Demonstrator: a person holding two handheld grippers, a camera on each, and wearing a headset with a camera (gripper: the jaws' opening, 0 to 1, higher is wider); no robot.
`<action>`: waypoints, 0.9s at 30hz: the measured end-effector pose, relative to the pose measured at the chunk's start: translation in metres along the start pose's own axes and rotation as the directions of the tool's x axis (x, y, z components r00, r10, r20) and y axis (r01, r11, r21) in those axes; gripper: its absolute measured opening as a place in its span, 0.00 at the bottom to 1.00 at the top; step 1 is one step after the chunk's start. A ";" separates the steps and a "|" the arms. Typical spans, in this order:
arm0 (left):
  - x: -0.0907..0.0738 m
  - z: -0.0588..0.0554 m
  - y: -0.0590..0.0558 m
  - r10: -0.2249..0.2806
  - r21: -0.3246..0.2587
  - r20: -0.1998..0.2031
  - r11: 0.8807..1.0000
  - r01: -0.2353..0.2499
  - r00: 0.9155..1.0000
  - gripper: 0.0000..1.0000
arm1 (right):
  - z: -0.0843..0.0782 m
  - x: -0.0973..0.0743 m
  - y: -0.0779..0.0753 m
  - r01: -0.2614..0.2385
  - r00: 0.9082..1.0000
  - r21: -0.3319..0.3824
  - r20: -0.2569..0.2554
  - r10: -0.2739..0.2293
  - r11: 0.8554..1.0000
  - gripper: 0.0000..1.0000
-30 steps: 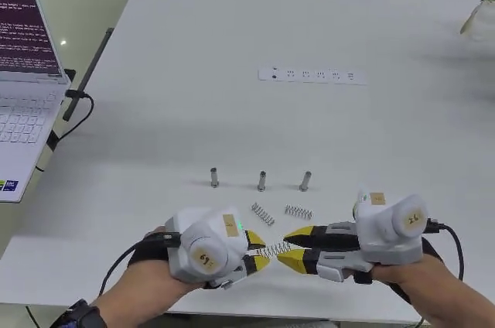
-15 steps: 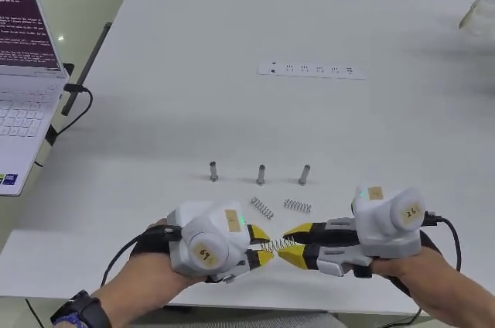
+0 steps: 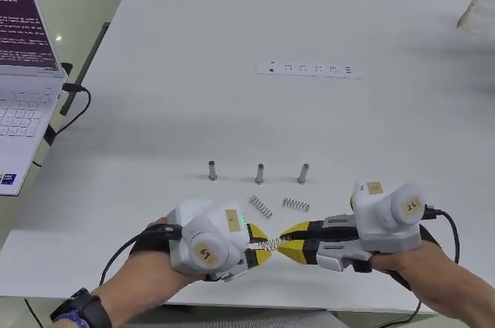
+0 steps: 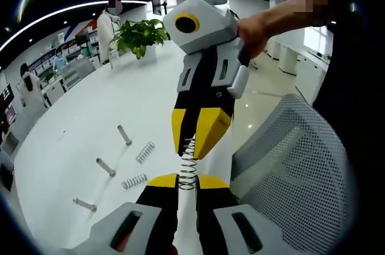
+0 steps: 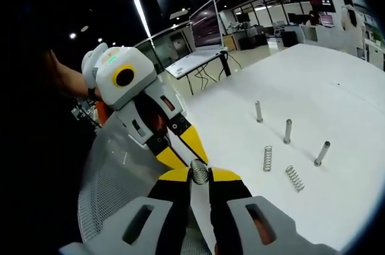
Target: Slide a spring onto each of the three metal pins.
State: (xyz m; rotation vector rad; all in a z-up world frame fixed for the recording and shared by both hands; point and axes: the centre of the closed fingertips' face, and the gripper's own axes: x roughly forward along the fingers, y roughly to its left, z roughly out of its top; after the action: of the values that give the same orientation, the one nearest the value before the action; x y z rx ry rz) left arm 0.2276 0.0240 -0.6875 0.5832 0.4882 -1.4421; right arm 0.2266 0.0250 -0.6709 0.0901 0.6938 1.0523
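1. Head view, looking down on a white table [image 3: 232, 49]; at its near edge a person holds the left gripper [image 3: 261, 245] and the right gripper [image 3: 285, 240] tip to tip, with only a small gap between them.
2. A short spring [image 3: 272, 244] bridges that gap, lifted clear of the table; each gripper has one end of it.
3. Left gripper view: its own yellow-tipped jaws are pinched onto the near end of the spring [image 4: 188, 165]; facing it, the right gripper [image 4: 194, 148] has its jaws drawn in on the far end.
4. Right gripper view: the spring [image 5: 199, 172] is seen end-on, squeezed between that gripper's own jaws.
5. Three metal pins [image 3: 259, 174] stand upright in a row on the table just beyond the grippers; each is bare.
6. Two loose springs [image 3: 261, 206] lie flat between the pins and the grippers; they are apart from each other and touch no pin.
7. An open laptop [image 3: 23, 49] sits at the table's left edge; a white power strip [image 3: 309, 69] lies farther back, near the middle.
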 end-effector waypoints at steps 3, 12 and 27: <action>0.002 0.000 0.000 0.000 -0.004 0.004 1.000 0.000 1.000 0.02 | 0.001 0.000 0.001 -0.002 1.000 -0.009 -0.014 0.002 1.000 0.08; 0.008 0.004 -0.003 -0.001 -0.037 0.032 0.999 0.003 0.999 0.03 | -0.001 -0.004 0.000 0.005 0.996 -0.091 -0.089 -0.013 0.996 0.08; 0.013 0.013 -0.003 -0.012 -0.043 0.062 0.999 0.015 0.998 0.02 | 0.003 -0.013 0.000 0.012 0.993 -0.135 -0.118 -0.028 0.991 0.08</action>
State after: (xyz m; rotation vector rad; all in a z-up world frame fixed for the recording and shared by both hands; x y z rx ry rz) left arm 0.2247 0.0058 -0.6857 0.5003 0.4748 -1.4546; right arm 0.2243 0.0148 -0.6617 -0.0968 0.7283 1.0887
